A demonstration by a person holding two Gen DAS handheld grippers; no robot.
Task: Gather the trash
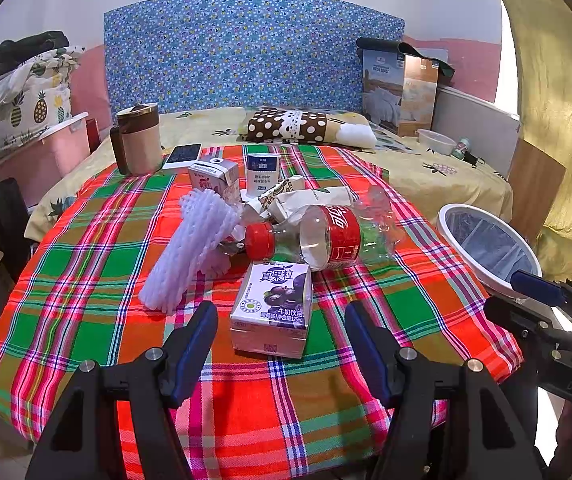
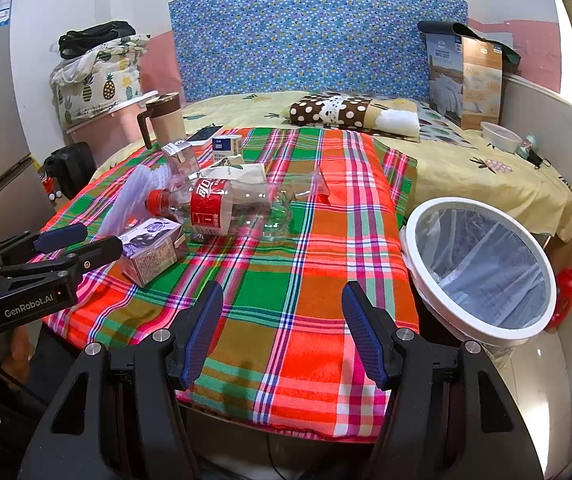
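Trash lies in a heap on the plaid cloth [image 1: 85,312]: a purple milk carton [image 1: 273,308], a clear cola bottle with a red cap [image 1: 326,240], white foam netting [image 1: 189,248], crumpled paper wrappers [image 1: 306,200], a pink carton [image 1: 213,178] and a blue-white carton [image 1: 261,172]. My left gripper [image 1: 281,332] is open, its fingers on either side of the purple carton's near end. My right gripper [image 2: 281,320] is open over bare cloth, with the purple carton [image 2: 149,248] and the bottle [image 2: 221,208] off to its left. A white-rimmed bin [image 2: 482,268] with a liner stands at the table's right edge.
A brown-and-cream mug [image 1: 139,138] and a phone [image 1: 183,155] sit at the cloth's far left. Behind is a bed with a dotted pillow [image 1: 306,126], a boxed quilt [image 1: 402,92] and a plastic bowl [image 1: 436,141]. A pink storage box [image 1: 41,152] stands at the left.
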